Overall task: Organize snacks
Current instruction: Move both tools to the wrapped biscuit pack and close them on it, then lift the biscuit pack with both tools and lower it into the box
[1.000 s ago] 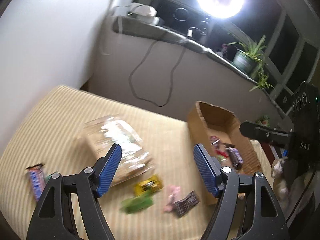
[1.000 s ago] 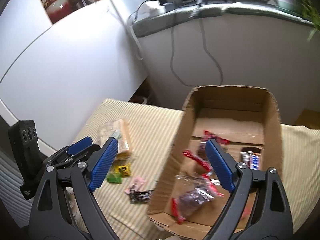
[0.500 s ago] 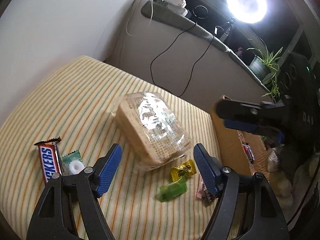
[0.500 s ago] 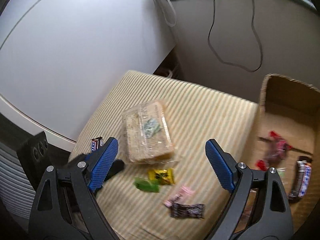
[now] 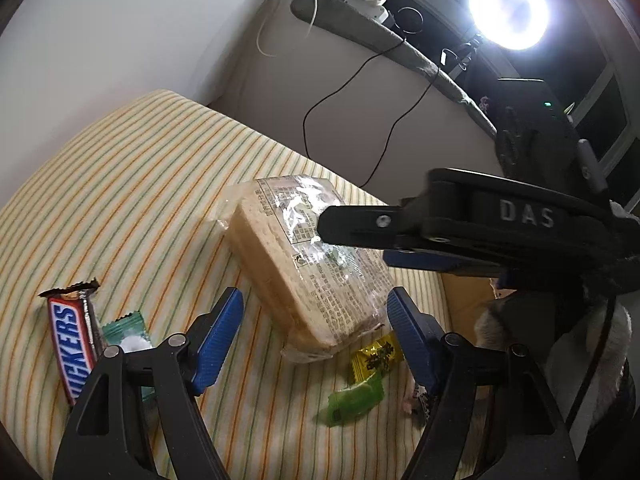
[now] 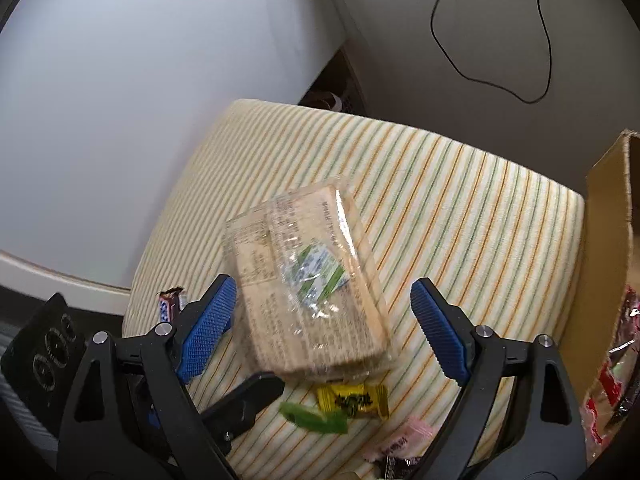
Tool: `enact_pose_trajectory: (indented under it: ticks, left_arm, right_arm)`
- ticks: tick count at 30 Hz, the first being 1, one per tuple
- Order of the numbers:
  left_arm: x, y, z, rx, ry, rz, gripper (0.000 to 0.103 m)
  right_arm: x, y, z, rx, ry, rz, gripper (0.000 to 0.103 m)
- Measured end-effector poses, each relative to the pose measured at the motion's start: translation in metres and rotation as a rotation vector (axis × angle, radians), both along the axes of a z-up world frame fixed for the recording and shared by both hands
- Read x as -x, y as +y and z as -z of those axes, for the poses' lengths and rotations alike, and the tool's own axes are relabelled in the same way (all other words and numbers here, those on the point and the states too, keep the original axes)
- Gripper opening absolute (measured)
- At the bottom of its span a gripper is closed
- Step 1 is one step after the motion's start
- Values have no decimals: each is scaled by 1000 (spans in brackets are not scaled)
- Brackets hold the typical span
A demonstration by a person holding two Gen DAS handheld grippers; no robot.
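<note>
A: How are the tools set?

B: The right gripper point(image 6: 322, 330) is spread wide around the wrapped cracker pack point(image 6: 308, 292), which lies on the striped cushion point(image 6: 460, 216); nothing is clamped. The left gripper point(image 5: 316, 336) is likewise held apart, empty, near the pack's front end.

A: How should the grasp be made?

B: The pack's long sides should be squeezed gently, then carried to the cardboard box point(image 6: 612, 240). Both tools are angled downward.

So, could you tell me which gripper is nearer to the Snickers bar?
Left. The left gripper hangs open just right of the Snickers bar; the right gripper, also open, is over the cracker pack, farther from it.
</note>
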State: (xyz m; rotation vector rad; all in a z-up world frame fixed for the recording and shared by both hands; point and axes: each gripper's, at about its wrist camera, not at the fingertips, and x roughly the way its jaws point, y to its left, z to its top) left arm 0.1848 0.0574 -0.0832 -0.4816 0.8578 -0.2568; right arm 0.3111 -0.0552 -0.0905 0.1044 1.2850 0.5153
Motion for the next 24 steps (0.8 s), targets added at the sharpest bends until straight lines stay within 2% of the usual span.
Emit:
enact_pose_trajectory:
  ticks: [9,16,24]
  left_arm:
    - [-2,5,3,21,7,10,74]
    - [-2,1,1,23,4,28,72]
    - [4,-2,-5,-19,-17,18,72]
  right_arm:
    - [-5,8,22,-52,89,-5,91]
    - [2,10,19,-35,75,-29,77]
    - [14,4,12,-47,69,-34,61]
